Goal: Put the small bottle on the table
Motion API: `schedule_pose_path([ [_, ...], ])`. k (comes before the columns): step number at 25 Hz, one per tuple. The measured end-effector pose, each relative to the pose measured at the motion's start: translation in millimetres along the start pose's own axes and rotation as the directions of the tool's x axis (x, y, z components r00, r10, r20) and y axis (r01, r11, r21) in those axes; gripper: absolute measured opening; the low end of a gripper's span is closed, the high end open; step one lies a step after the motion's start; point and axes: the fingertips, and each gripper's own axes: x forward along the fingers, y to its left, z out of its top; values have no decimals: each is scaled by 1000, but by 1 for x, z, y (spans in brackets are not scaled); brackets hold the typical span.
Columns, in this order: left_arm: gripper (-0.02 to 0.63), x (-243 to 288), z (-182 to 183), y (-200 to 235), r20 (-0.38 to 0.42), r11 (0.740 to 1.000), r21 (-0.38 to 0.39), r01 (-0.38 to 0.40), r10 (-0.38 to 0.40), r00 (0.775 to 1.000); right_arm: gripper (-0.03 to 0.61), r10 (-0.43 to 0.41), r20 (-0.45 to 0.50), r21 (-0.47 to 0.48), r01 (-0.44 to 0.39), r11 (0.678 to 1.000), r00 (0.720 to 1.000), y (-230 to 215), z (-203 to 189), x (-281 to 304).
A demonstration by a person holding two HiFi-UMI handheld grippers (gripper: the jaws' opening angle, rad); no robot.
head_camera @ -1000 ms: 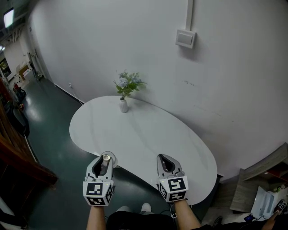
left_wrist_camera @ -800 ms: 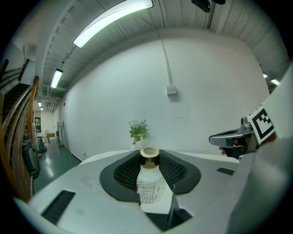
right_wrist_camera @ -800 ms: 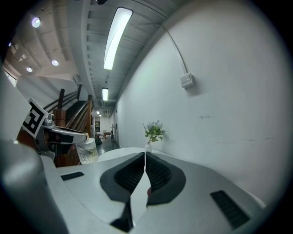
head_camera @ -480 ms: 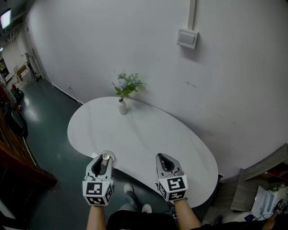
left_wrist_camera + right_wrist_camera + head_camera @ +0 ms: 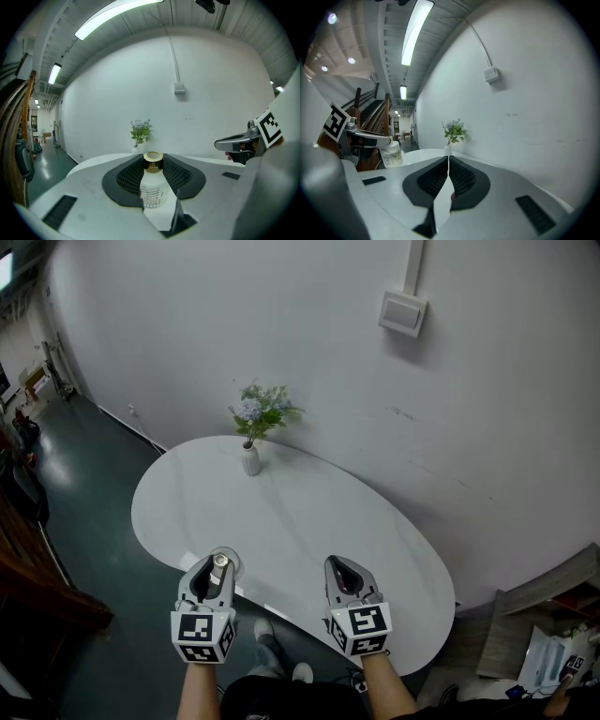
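Holding a small bottle [image 5: 152,186] upright between its jaws, left gripper [image 5: 215,570] at 7 o'clock over the table [image 5: 309,512] edge, right gripper [image 5: 341,570] at 5 o'clock, jaws closed, empty

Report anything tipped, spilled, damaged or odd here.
Nothing stands out. The small bottle sits upright, capped, in the left tongs; the right tongs are shut and empty; the flower vase stands upright on the white table.

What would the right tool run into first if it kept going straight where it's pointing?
Probably the small white vase of flowers across the table: it sits dead ahead of the shut right tool. Nothing else shows in between, though depth is unclear.
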Motion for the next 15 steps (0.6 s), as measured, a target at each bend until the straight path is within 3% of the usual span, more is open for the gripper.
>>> schedule_pose_path([
  [15, 129, 40, -24, 18, -53, 1000, -14, 25, -26, 998, 67, -4, -55, 32, 6, 999, 998, 2, -15, 45],
])
